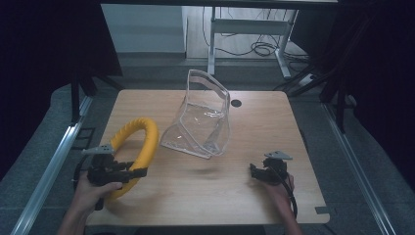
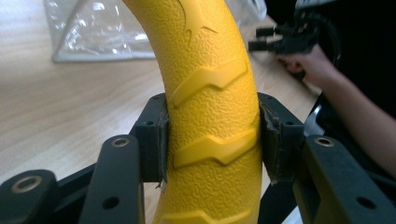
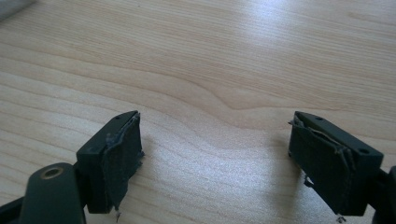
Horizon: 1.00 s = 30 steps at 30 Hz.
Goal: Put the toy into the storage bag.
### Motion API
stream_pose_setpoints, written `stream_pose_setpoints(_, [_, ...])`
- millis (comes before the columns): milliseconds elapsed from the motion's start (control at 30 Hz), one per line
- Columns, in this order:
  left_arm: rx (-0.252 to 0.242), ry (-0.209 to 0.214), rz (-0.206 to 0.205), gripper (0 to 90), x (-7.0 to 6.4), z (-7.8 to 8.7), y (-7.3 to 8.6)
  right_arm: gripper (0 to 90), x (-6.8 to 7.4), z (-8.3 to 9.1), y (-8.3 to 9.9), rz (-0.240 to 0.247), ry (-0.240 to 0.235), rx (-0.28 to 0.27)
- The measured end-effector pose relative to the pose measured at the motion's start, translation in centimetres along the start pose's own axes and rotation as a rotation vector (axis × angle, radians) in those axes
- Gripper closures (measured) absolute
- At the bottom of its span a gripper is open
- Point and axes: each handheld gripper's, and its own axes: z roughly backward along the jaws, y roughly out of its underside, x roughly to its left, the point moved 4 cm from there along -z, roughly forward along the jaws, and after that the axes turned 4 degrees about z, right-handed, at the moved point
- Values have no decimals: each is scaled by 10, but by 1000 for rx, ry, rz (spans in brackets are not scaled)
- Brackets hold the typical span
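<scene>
Left gripper [image 2: 212, 140] has its fingers [image 2: 154, 135] clamped on the yellow ring [image 2: 210, 93]. Right gripper [image 3: 215, 158] hovers over bare worktop [image 3: 233, 56], fingers apart.

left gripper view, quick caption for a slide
Left gripper shut on a yellow ring above the wooden table.

Black two-jaw left gripper [image 1: 128, 172] and right gripper [image 1: 255, 171], brass-ringed screw holes, frayed dark pads [image 3: 122, 158], grey three-cornered plates.
</scene>
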Motion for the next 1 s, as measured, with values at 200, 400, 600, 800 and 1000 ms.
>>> stream_pose_setpoints(200, [-84, -4, 16, 510, 3, 9, -8, 173, 0, 0, 0, -1, 0, -1])
stream_pose_setpoints(400, [-150, 15, 28, 510, 2, 21, -18, 175, 0, 0, 0, -4, 1, -1])
stream_pose_setpoints(600, [-210, 32, 21, 509, -2, 29, -26, 175, 0, 0, 0, -4, 1, -2])
stream_pose_setpoints(800, [-253, 65, 16, 507, -9, 30, -33, 175, 0, 0, 0, -3, 1, -1])
stream_pose_setpoints(1000, [-281, 89, 12, 507, -16, 28, -39, 175, 0, 0, 0, -3, 1, -1])
